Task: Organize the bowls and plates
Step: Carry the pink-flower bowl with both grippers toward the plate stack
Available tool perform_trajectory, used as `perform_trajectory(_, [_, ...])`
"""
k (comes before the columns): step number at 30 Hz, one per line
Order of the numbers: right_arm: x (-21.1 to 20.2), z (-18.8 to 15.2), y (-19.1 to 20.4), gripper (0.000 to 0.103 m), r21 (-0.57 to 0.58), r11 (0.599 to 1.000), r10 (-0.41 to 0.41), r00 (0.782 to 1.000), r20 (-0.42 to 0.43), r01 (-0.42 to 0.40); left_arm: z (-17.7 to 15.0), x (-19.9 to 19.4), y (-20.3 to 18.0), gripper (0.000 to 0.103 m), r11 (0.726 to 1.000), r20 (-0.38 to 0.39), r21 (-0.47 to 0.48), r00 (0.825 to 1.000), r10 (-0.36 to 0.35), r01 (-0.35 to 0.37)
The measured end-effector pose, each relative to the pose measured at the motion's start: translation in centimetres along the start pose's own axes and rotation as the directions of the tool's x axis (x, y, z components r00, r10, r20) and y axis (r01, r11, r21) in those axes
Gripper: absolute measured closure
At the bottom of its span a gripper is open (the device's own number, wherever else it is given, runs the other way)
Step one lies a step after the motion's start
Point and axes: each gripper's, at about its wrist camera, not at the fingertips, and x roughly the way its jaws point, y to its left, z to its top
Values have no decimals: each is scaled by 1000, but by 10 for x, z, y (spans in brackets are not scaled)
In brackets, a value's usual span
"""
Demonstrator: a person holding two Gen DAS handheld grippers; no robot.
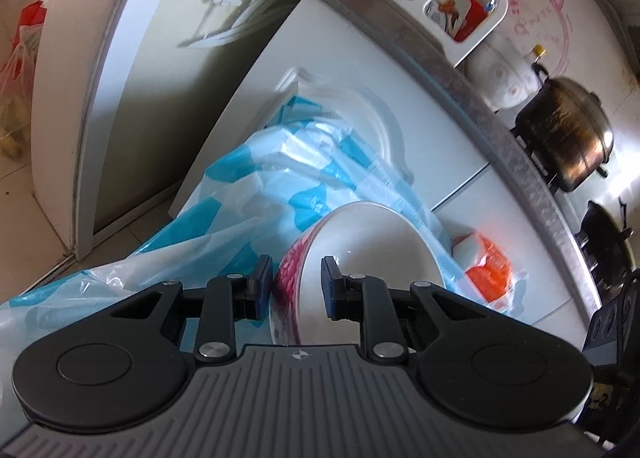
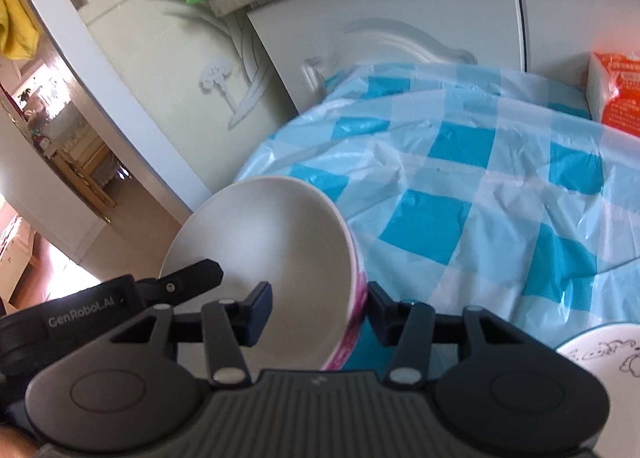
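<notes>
A: Two grippers, one bowl (image 2: pixel 264 254), or two bowls? What did you make of it?

B: Couldn't tell for sure. Left gripper (image 1: pixel 298 286) had its jaws clamped on the rim of a white bowl (image 1: pixel 372 258) w/ pink pattern outside. One pad sat on the patterned outer wall, the other inside. Right gripper (image 2: pixel 320 312) was closed the same way on a rim, pad inside, pad outside. Both looked like real grips, not hovering.

A: Where was the bowl rel. to the table?

B: Tilted, mouth facing away from each camera, held up over the blue-and-white checked tablecloth (image 2: pixel 480 186) near its edge. Not resting flat, as far as I could see. In the right wrist view a second black gripper (image 2: pixel 176 286) poked in at the bowl's left rim, so prob. both hands were on the same bowl, opposite sides.

A: So what did the next move hinge on?

B: Rim ran straight through each jaw gap, wall edge-on. My guess: if one hand let go, the other carried it alone, so bowl weight would hang off a thin rim pinch. Risk of it swinging.

A: Anywhere to put it?

B: White plate (image 2: pixel 600 354) w/ line drawings sat at the right gripper's lower right, near. Right hand seemed the closer one.
</notes>
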Motion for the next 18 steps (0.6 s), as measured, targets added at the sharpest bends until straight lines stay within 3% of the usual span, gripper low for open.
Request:
perform_trajectory(8, [-41, 2, 6, 53, -3, 1000, 4, 992, 123, -4, 1, -17, -7, 80, 993, 25, -42, 994, -109, 109])
perform_trajectory(18, [-98, -16, -6, 56, 46, 999, -19, 976, 217, 9, -9, -47, -37, 80, 971, 38, 21, 970, -241, 240])
